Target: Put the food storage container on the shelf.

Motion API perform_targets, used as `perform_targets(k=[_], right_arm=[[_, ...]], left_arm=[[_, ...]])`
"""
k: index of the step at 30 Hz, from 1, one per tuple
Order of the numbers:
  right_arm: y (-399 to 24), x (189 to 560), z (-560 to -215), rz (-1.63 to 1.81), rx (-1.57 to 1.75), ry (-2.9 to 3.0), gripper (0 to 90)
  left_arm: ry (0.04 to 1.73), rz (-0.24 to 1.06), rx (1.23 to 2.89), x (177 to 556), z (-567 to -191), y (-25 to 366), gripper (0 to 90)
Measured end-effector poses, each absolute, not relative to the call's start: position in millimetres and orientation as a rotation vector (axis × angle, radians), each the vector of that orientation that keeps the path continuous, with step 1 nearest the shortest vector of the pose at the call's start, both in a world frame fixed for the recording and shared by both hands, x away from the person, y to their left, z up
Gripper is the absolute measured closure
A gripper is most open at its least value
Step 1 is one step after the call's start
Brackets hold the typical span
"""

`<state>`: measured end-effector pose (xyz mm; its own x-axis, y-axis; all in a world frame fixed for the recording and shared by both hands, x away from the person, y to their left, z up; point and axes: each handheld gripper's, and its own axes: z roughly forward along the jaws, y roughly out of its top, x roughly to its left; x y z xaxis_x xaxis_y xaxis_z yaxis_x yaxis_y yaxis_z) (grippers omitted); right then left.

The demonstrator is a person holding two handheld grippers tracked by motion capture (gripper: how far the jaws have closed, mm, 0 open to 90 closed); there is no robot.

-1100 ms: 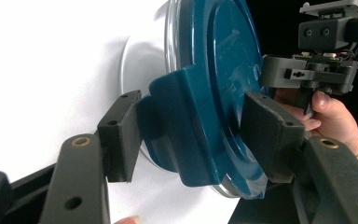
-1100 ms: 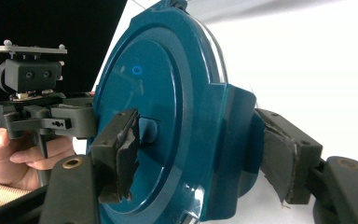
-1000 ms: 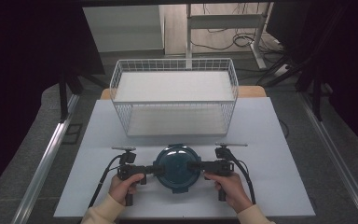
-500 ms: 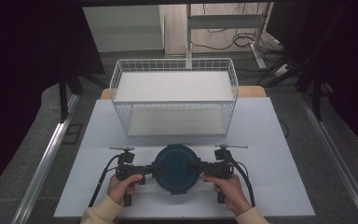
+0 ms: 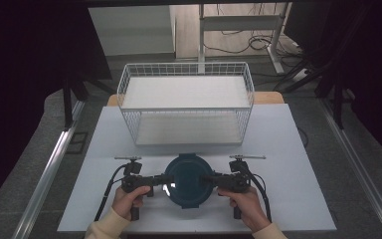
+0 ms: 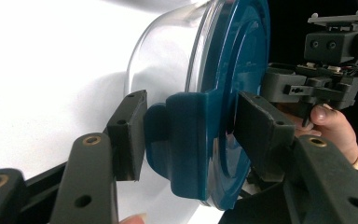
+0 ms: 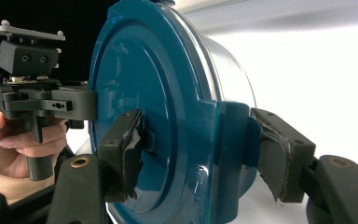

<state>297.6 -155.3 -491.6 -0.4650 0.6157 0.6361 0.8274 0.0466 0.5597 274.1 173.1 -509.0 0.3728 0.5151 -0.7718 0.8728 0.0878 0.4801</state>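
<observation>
While our right gripper (image 7: 200,154) clamped one latch of the blue-lidded container (image 5: 187,180) at the table's (image 5: 298,199) near edge, our left gripper (image 6: 191,135) was just closing around the opposite latch (image 6: 182,140), pad gap remaining; uneven grip might tilt it short of the wire basket (image 5: 186,102).

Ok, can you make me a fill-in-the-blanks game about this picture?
1. The lid on the clear bowl is dark ____.
2. The white wire ____ stands behind the bowl on the table.
3. The right gripper is shut on a ____ of the lid.
4. Each gripper is held by a person's ____.

Missing words: blue; basket; clip; hand
</observation>
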Motion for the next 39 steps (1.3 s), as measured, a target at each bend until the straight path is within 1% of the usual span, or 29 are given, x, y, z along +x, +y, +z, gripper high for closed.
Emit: perform_targets(k=[7, 14, 19, 27, 31, 39], right_arm=[[-156.0, 291.3, -472.6, -1.443, -1.434, -2.155, 36.6], [-158.2, 285.0, -461.7, -1.480, -1.415, -2.176, 36.6], [-159.1, 281.2, -457.3, -1.497, -1.409, -2.183, 36.6], [-159.7, 276.0, -446.5, -1.531, -1.395, -2.210, 36.7], [-161.0, 275.3, -439.2, -1.559, -1.376, -2.211, 36.7], [-158.7, 276.6, -431.3, -1.581, -1.353, -2.226, 36.8]], left_arm=[[1.242, -0.395, 1.549, 268.4, -495.0, 174.1, 46.3], [1.203, -0.383, 1.553, 263.3, -484.8, 172.8, 46.8], [1.183, -0.346, 1.581, 260.7, -477.6, 171.5, 46.5], [1.159, -0.347, 1.569, 257.8, -469.1, 171.7, 46.9], [1.139, -0.307, 1.576, 256.0, -458.5, 171.3, 47.2], [1.127, -0.283, 1.573, 255.8, -450.2, 173.8, 47.3]])
